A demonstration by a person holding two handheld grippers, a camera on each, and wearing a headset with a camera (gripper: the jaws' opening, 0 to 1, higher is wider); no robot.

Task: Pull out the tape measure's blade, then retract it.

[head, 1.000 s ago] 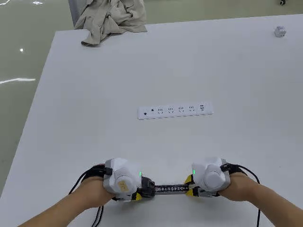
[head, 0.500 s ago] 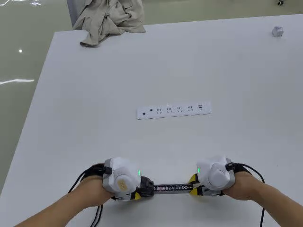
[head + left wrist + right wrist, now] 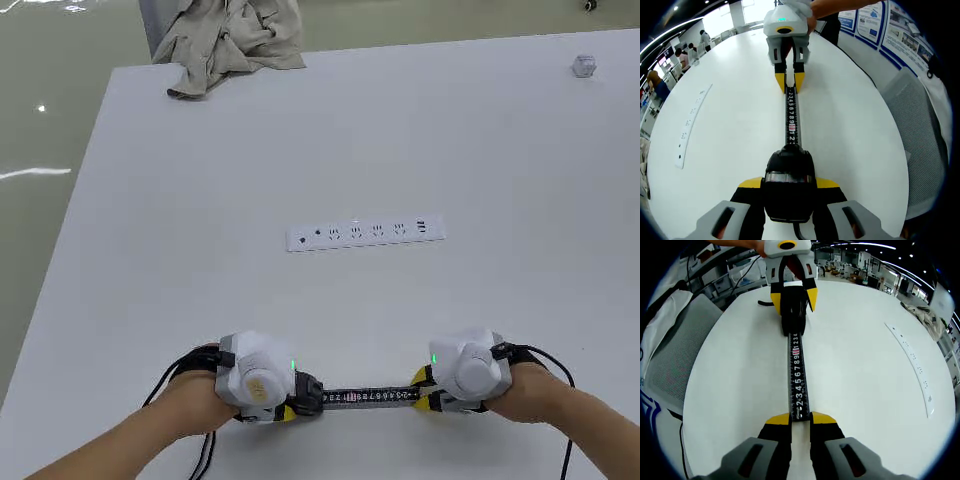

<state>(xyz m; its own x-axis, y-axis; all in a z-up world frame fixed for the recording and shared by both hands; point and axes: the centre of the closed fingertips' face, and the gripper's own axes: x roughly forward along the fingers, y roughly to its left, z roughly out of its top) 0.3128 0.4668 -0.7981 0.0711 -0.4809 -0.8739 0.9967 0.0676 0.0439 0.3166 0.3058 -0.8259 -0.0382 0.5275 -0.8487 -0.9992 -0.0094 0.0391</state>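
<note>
The black hard-cased tape measure [image 3: 790, 172], lying well nearer the person than the white power strip [image 3: 366, 233], is clamped at its rigid case by the left gripper [image 3: 790, 184] while the right gripper [image 3: 800, 418] nips the tip of its thin, likely springy numbered blade [image 3: 798, 375], the sensible hold.

tape measure [image 3: 790, 182]: blk case, on tbl | blade [image 3: 798, 375]: partly out, straight, flat
</note>
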